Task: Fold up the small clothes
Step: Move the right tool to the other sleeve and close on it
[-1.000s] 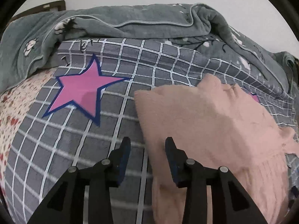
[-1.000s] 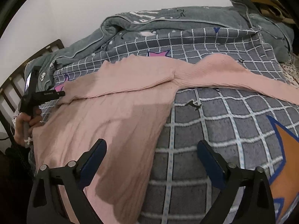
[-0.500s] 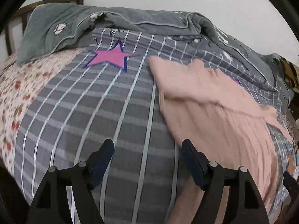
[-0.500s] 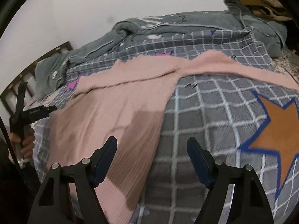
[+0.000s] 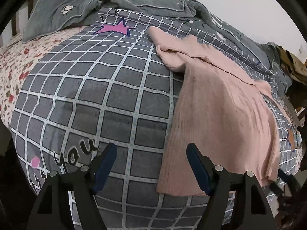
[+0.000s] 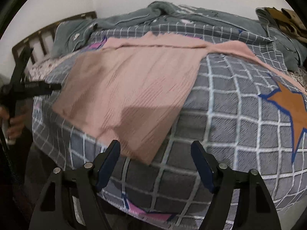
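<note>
Both backed off since a second ago: left hand-held gripper [image 5: 151,165] released, jaws spread, empty; right hand-held gripper [image 6: 155,163] likewise. Pink ribbed knit top [image 6: 132,88] lies flat on grey checked bed quilt [image 5: 96,95], probably laid out for folding.

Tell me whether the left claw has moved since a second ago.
Yes. The left claw has backed away from the pink sweater toward the bed's near edge, and opened; the pink star now sits much farther off.
</note>
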`<control>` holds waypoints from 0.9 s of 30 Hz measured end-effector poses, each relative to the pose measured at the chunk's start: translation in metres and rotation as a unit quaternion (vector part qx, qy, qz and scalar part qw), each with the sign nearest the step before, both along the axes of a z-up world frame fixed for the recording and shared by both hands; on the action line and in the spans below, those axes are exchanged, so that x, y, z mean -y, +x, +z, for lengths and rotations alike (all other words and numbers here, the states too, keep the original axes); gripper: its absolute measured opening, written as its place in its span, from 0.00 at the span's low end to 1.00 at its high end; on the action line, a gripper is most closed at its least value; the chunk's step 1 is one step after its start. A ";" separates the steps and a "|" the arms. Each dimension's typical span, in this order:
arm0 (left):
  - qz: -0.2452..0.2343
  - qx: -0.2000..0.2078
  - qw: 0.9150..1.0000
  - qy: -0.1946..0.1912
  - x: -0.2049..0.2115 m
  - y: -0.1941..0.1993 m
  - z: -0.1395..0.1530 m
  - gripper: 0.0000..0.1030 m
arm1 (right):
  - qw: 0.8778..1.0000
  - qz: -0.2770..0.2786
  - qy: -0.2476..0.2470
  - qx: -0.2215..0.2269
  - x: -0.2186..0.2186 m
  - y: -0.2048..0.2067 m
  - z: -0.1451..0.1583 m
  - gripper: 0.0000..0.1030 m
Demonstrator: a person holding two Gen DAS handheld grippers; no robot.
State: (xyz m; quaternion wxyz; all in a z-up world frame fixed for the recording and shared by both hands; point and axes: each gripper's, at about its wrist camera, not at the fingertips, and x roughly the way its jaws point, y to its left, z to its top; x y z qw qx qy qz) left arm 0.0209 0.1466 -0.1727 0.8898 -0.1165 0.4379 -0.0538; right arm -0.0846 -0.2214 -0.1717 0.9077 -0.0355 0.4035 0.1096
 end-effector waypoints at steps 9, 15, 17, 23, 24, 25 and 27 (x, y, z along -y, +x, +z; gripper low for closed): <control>-0.017 0.002 1.000 0.004 0.010 0.000 0.001 0.71 | 0.997 -0.001 -0.078 0.027 -0.020 0.002 -0.009 0.53; -0.046 -0.017 0.998 -0.030 0.025 0.003 -0.012 0.69 | 0.998 -0.003 -0.057 0.023 -0.018 0.008 -0.009 0.05; -0.046 -0.017 0.999 -0.020 0.032 0.005 -0.015 0.53 | 0.998 0.000 -0.051 0.040 -0.015 0.005 -0.006 0.04; -0.051 0.029 0.998 -0.026 0.032 -0.007 -0.003 0.07 | 0.994 -0.030 0.045 0.095 0.027 -0.022 0.020 0.03; -0.060 0.029 0.997 -0.025 0.032 -0.010 0.000 0.07 | 0.993 -0.038 0.058 0.100 0.034 -0.026 0.023 0.03; -0.068 0.027 0.997 -0.022 0.032 -0.014 0.001 0.07 | 0.992 -0.044 0.064 0.104 0.040 -0.028 0.025 0.03; -0.071 0.032 0.997 -0.011 0.032 -0.024 0.002 0.07 | 0.991 -0.046 0.065 0.103 0.044 -0.033 0.024 0.03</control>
